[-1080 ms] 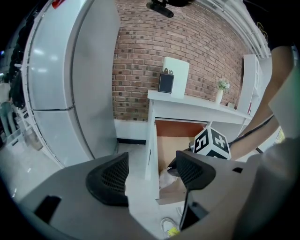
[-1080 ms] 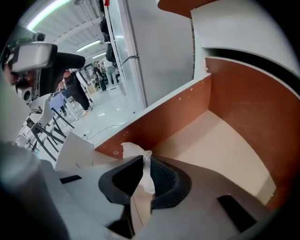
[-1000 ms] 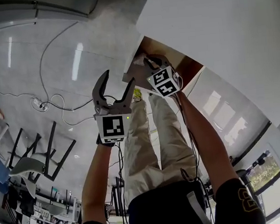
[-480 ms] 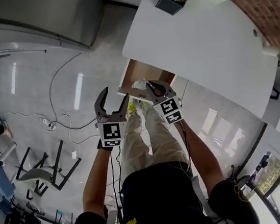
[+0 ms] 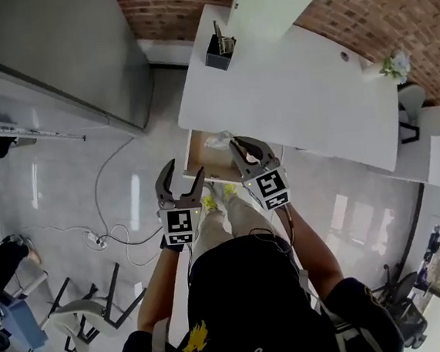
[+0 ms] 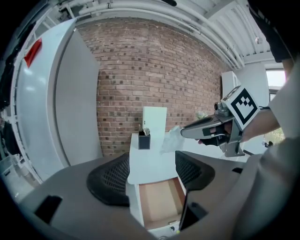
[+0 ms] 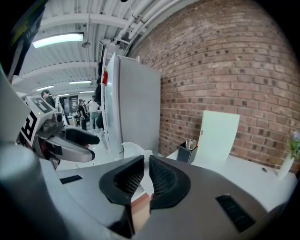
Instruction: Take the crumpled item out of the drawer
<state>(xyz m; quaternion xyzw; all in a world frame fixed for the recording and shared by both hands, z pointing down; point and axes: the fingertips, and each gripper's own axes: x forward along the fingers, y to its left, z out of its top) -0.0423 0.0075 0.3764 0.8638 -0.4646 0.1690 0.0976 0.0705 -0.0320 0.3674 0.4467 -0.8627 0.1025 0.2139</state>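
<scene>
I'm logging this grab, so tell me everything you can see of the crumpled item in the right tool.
The crumpled item is a small whitish, half-clear wad, like thin plastic film, bunched and wrinkled. The right tool is shut on it, with part sticking out past the tips. It hangs above the open drawer by the white desk, touching nothing else.

At frame centre both forearms reach forward side by side, the left gripper (image 5: 185, 171) with jaws spread wide, the right gripper (image 5: 237, 142) pinched nearly closed.
</scene>
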